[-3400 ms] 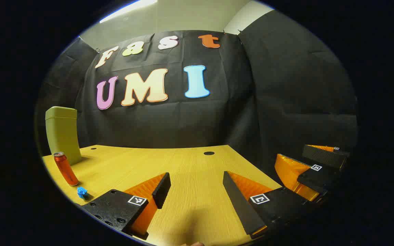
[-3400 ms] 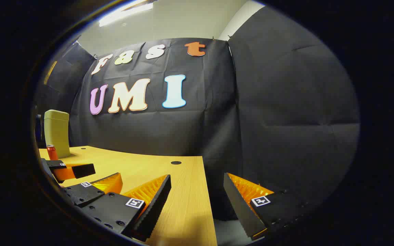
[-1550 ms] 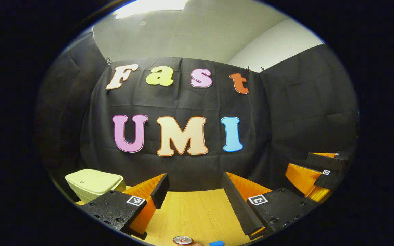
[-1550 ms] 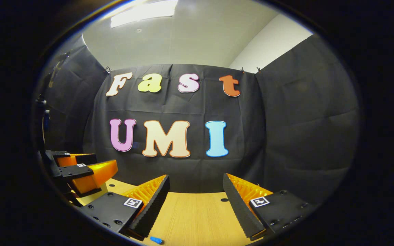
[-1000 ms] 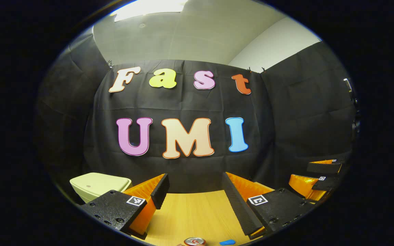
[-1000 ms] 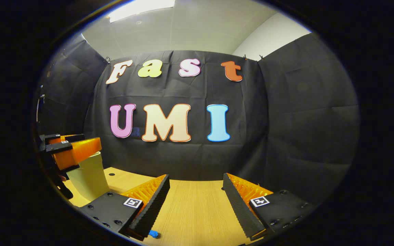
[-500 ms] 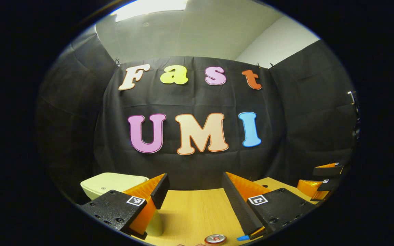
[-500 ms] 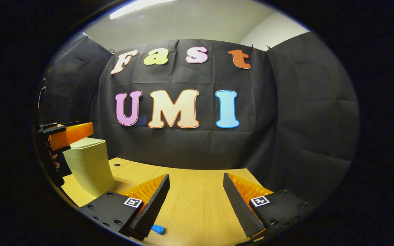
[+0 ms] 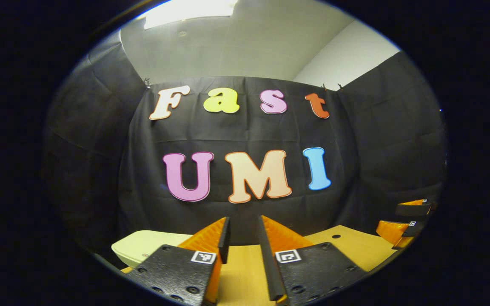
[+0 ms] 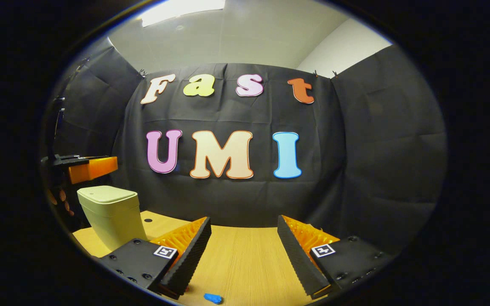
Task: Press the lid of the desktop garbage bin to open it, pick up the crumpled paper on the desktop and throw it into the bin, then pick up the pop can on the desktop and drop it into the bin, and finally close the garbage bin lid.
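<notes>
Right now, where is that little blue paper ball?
In the right gripper view the paper lies on the table at the bottom edge, just ahead of the right gripper, near its left-hand finger and right of the bin.

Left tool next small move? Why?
Probably lower the left tool onto the lid of the pale green plastic desktop bin and press. The lid is shut, and the tool hovers just above it with its fingers narrowed and holding nothing. The blue crumpled paper lies on the wooden desk, not yet picked up.
</notes>
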`<state>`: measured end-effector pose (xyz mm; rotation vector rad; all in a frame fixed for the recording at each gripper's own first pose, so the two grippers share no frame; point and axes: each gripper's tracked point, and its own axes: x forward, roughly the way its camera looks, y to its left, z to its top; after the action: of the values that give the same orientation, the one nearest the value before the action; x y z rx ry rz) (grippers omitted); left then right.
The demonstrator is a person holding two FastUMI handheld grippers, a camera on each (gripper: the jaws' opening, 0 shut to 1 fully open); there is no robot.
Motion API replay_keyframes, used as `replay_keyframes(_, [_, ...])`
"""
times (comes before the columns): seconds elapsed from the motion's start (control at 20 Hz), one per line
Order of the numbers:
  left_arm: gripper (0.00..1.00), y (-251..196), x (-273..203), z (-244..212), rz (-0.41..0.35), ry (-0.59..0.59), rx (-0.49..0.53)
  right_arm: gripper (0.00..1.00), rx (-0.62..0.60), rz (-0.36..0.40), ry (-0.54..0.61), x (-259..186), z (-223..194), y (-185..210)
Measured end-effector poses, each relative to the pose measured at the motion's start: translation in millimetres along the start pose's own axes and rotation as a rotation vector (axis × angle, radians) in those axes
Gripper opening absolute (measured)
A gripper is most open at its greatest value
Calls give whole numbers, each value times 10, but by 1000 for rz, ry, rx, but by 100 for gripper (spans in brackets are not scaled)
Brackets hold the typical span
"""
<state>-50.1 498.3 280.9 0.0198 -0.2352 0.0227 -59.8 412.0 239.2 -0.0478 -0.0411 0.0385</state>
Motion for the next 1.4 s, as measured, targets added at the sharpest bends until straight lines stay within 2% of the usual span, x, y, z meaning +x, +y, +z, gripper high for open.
replay_keyframes(0.15, [0,370,-33,-57,78,5,33,98,4,18,5,16,-12,165])
replay_keyframes(0.35, [0,934,-98,-169,190,14,25,98,-3,42,12,17,-45,376])
replay_keyframes(0.4, [0,1000,-100,-259,195,31,11,98,-2,50,16,16,-68,441])
replay_keyframes(0.7, [0,1619,-73,-949,305,199,-27,98,-15,94,55,-21,-244,730])
replay_keyframes(0.9, [0,1612,-29,-1367,259,300,-65,100,-32,104,72,-46,-291,800])
replay_keyframes(1.0, [0,1601,17,-1308,237,272,-50,100,-25,96,73,-39,-292,782])
replay_keyframes(1.1, [0,1588,0,-1401,228,281,-99,100,-14,94,81,-37,-321,796])
replay_keyframes(1.2, [0,1557,-20,-1433,214,287,-63,100,-8,84,75,-55,-315,760])
replay_keyframes(1.3, [0,1537,2,-1294,216,232,-12,96,14,83,81,-46,-347,742])
replay_keyframes(1.4, [0,1306,24,-1148,166,202,-34,100,22,82,89,-32,-364,692])
